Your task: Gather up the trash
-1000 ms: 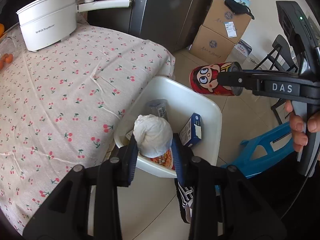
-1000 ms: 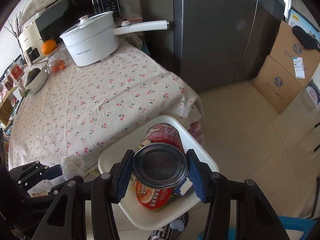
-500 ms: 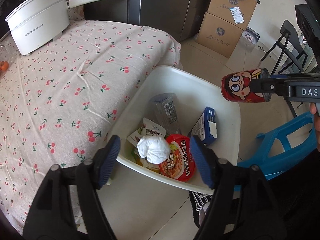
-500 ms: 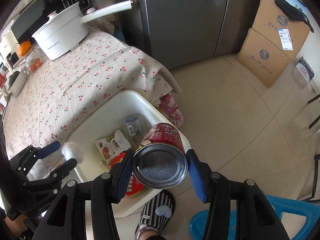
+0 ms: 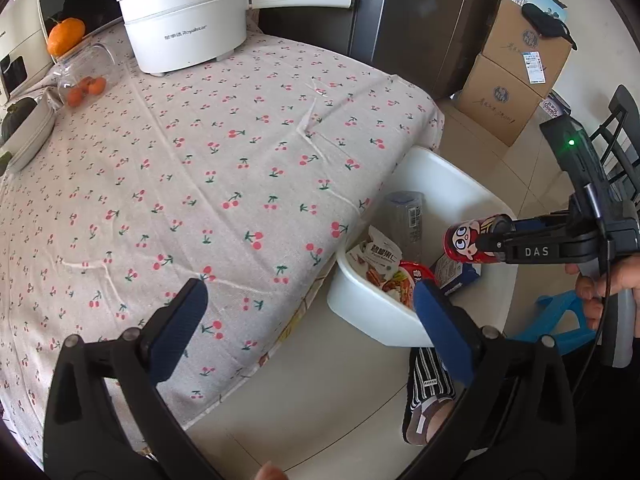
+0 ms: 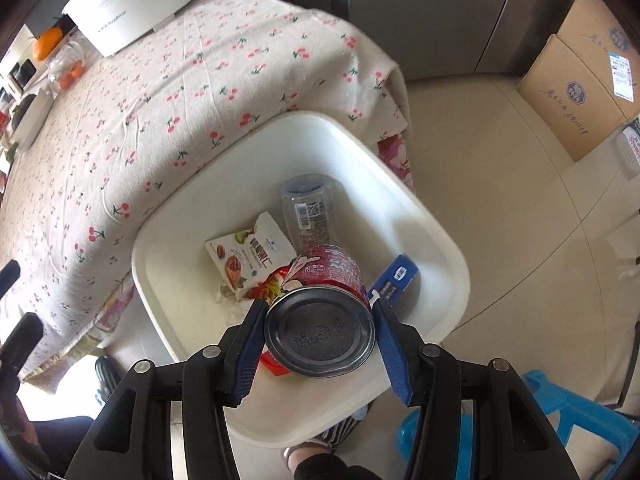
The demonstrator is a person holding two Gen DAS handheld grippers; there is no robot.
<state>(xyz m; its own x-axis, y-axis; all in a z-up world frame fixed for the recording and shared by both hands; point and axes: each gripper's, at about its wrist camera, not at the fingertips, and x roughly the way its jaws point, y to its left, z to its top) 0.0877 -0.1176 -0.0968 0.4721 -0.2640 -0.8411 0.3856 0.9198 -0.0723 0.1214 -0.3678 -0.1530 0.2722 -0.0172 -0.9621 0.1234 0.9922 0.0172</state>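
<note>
Your right gripper (image 6: 320, 322) clamps the red can (image 6: 322, 308) over the white bin (image 6: 448, 268).
Your left gripper (image 5: 308, 320) has just been opening and stands wide with nothing between its pads, beside the bin. "DAS" marks the right gripper; the pot (image 5: 184, 16) beyond the bin reads "Royalstar".

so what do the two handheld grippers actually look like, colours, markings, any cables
Both are black frames with round silver rivets and two fingers faced with ribbed blue pads. The left gripper shows this close up, as does the right gripper. Seen side-on from the left wrist view, the right one carries white "DAS" lettering, a small green light on its upper body, a thin black cable and a pale grey handle.
</note>
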